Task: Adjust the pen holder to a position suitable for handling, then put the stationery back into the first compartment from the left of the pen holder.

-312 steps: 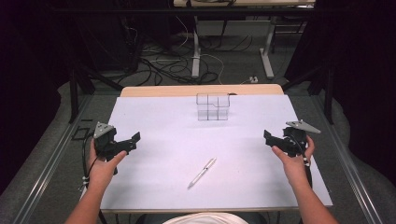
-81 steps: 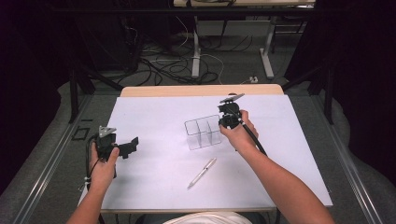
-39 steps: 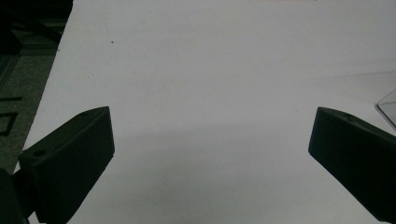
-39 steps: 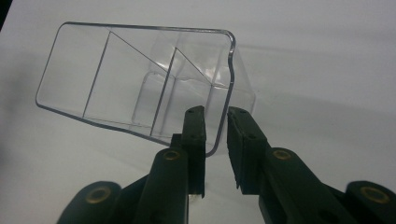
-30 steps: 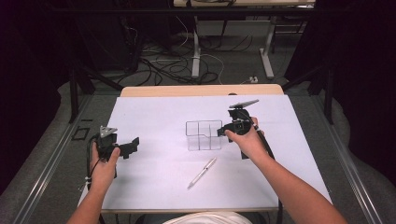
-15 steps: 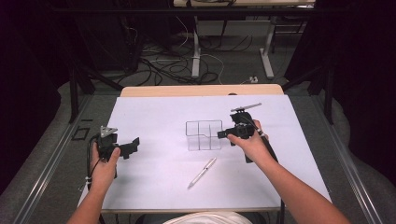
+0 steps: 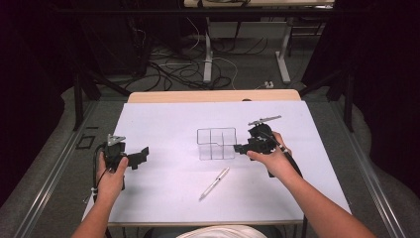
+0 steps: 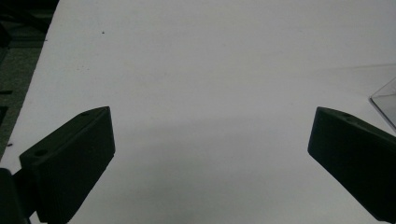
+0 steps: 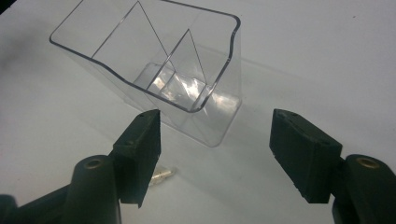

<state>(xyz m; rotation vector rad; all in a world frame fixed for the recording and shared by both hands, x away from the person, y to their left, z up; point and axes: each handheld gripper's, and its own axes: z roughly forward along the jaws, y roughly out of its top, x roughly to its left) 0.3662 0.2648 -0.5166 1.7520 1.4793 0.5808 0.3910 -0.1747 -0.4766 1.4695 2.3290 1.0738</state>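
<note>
A clear plastic organizer box with inner dividers stands upright in the middle of the white table. My right gripper is just to its right at table level, pointing at it. In the right gripper view the box is just beyond the open gripper, with nothing between the jaws. A white pen lies in front of the box; its tip peeks out by the left jaw. My left gripper is held open at the table's left side, and its own view shows bare table between the fingers.
A corner of the clear box shows at the right edge of the left gripper view. A wooden strip runs along the table's far edge. Beyond it are cables and desk legs on the floor.
The box has come from the back of the table to the middle. In the last second the right gripper dropped slightly toward me beside it. The left gripper stayed still.
</note>
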